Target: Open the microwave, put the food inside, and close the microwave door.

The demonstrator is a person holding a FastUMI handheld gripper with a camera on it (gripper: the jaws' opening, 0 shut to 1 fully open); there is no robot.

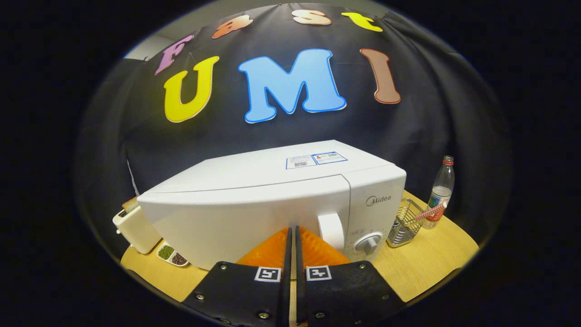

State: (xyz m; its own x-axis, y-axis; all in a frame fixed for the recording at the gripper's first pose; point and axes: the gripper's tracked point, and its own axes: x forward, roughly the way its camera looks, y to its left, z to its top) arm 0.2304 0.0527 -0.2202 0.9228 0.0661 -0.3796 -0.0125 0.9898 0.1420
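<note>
A white microwave (272, 200) stands on the wooden table (426, 268), its door closed and its white handle (331, 230) at the door's right side. A round dial (368, 242) sits on the control panel right of the handle. My gripper (292, 236) is shut with nothing between its fingers, and its tips are right in front of the door, just left of the handle. I cannot tell whether the tips touch the door. A small white dish (172, 255) with green and brown food lies on the table at the microwave's left front corner.
A white toaster (134, 229) with a slice of bread stands left of the microwave. To the right are a wire basket (405, 225), a red-striped straw-like stick (430, 211) and a clear bottle (441, 190) with a red cap. Bare table lies right of the fingers.
</note>
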